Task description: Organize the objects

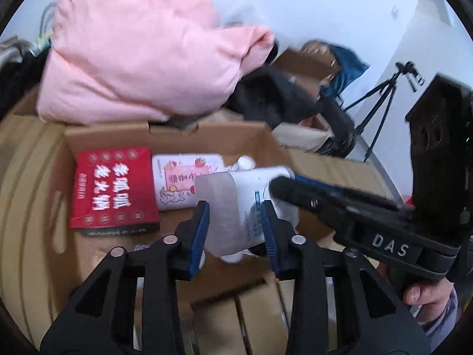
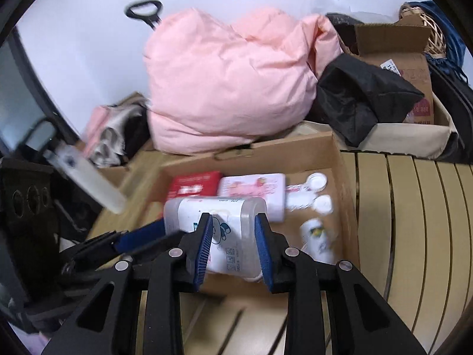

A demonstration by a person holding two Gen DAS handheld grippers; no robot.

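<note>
Both claws hover over the wipes tub (image 2: 218, 230) in the cardboard box (image 2: 334, 153)

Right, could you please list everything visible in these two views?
Cardboard box: one, brown, centre.
Red packet: one, red, in box, left.
Carton: one, pink-white, in box, beside red packet.
Container: one, white, on its side, box front.
Small bottles: about three, white, box's right end.
Bedding bundle: one, pink, behind box.
Bag: one, black, right of bundle.
Tripod: one, black, by wall.
Left gripper: one, black with blue pads, open.
Right gripper: one, same colours, open.
</note>
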